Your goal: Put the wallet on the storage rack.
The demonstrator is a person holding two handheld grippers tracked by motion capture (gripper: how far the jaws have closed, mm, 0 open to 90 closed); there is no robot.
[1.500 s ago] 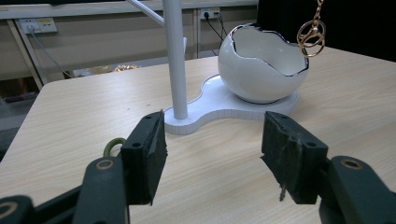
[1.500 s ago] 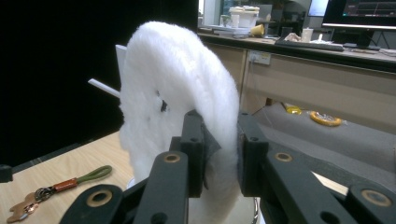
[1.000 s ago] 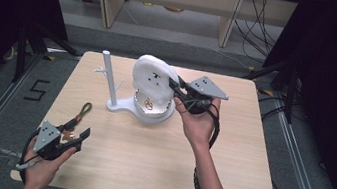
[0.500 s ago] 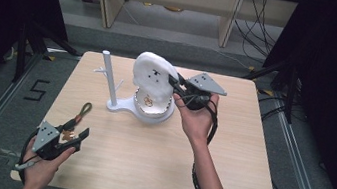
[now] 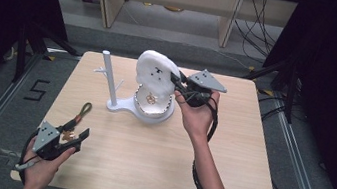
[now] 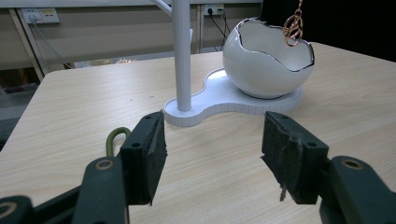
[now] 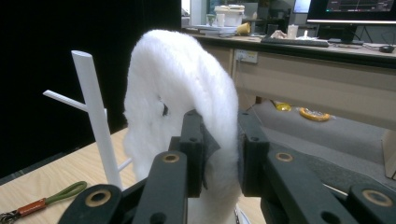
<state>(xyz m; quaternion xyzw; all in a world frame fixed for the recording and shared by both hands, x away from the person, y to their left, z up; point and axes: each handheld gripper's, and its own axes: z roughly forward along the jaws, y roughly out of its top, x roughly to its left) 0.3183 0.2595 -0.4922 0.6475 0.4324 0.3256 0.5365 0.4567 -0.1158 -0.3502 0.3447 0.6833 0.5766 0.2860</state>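
The left gripper [image 5: 75,137] rests wide and empty near the desk's [image 5: 225,174] front-left corner, a strap [image 5: 82,111] just beyond it. Bare wood lies between it and the stand [image 5: 114,97]. Above the bowl [image 5: 153,108] the right gripper [image 5: 176,81] clamps the fluffy cloth [image 5: 154,71], held aloft; the desk's right half is open.

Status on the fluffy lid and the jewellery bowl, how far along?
Done: the right gripper has the white fluffy lid clamped and raised off the egg-shaped bowl, a gold piece visible inside. In hand: that lid. Left: the left gripper is open near the green-looped keychain.
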